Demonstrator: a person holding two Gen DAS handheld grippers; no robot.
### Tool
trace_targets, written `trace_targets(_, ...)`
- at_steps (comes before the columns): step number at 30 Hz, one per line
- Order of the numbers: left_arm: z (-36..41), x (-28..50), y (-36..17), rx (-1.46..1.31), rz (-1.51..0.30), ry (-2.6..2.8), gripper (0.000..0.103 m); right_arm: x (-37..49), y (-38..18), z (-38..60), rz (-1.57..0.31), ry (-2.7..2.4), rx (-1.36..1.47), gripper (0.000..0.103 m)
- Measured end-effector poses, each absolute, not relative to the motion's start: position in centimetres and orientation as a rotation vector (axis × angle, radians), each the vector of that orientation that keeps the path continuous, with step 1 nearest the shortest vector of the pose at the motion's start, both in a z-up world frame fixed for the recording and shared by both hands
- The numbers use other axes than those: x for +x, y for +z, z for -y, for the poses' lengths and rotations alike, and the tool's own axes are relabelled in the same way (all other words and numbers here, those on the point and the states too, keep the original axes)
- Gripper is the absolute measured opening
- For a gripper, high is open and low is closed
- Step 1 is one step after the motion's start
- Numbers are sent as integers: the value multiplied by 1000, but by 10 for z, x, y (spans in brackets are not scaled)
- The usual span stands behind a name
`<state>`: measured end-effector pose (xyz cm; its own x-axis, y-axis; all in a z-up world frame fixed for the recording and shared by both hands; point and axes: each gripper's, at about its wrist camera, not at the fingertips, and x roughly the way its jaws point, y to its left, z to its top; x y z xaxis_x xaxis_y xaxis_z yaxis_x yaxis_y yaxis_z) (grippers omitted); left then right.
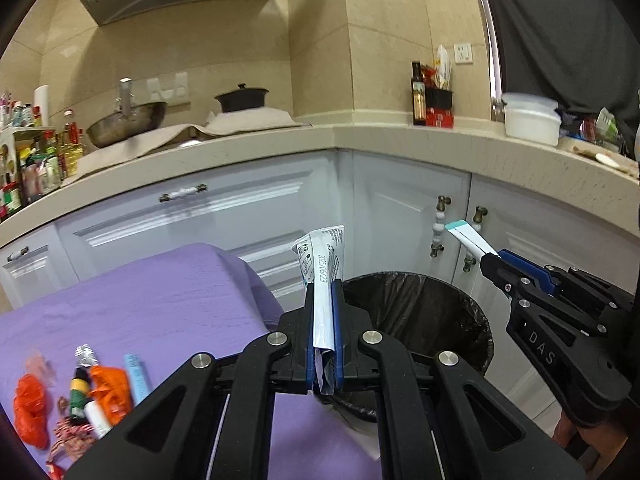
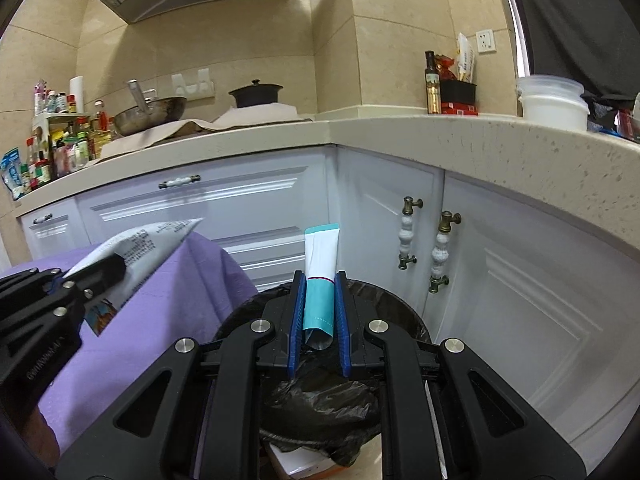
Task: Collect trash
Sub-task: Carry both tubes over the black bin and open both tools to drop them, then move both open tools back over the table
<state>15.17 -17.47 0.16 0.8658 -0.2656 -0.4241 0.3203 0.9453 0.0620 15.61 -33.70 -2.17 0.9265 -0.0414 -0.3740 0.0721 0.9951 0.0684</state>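
My left gripper (image 1: 323,292) is shut on a white printed wrapper (image 1: 322,264) and holds it beside the left rim of the black-lined trash bin (image 1: 448,312). My right gripper (image 2: 320,276) is shut on a teal and white tube (image 2: 321,272) and holds it over the bin (image 2: 404,312). The right gripper (image 1: 486,258) with the tube (image 1: 468,238) shows at the right of the left wrist view. The left gripper (image 2: 116,266) with the wrapper (image 2: 148,244) shows at the left of the right wrist view. More trash (image 1: 80,392) lies on the purple-clothed table (image 1: 160,304): orange bags, small tubes, a bottle.
White cabinets (image 2: 248,196) with knobbed handles (image 2: 408,232) stand just behind the bin under a beige counter (image 2: 440,136). A wok, a black pot, bottles and white tubs stand on the counter. A white box lies on the floor by the bin (image 2: 304,468).
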Motion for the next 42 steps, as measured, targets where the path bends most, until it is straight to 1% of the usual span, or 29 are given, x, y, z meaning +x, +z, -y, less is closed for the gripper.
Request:
trace_targets(6, 200, 181, -15, 150, -500, -305, 7, 180, -38, 348, -409, -73, 97, 15)
trace_targets(9, 209, 191, -21, 153, -520, -310, 9, 191, -47, 353, -426, -83, 105, 17)
trace_targets(10, 212, 194, -22, 157, -533, -314, 15, 193, -50, 355, -430, -84, 107, 24)
trace_targets(11, 214, 197, -23, 160, -543, -317, 18, 196, -53, 356, -433, -95, 110, 31)
trace_targets(12, 215, 200, -23, 158, -546, -312, 26, 198, -56, 358, -430, -107, 114, 45)
trace_targets(13, 213, 201, -23, 147, -543, -305, 36, 200, -59, 359, -427, -117, 117, 50)
trace_targets(14, 213, 202, -22, 138, -540, -299, 41, 202, -61, 360, -431, -121, 117, 50)
trace_targets(15, 211, 202, -21, 127, -535, -296, 50, 203, -63, 360, -436, -122, 116, 50)
trace_targets(16, 210, 203, -20, 119, -531, -290, 55, 204, -65, 360, -439, -124, 116, 50)
trace_targets(24, 204, 201, -14, 115, -511, -278, 57, 197, -61, 358, -431, -137, 114, 50)
trace_targets(28, 196, 193, -7, 108, -494, -271, 60, 190, -55, 356, -427, -145, 113, 52)
trace_targets(42, 149, 164, 14, 76, -460, -208, 61, 161, -33, 326, -413, -105, 95, 52)
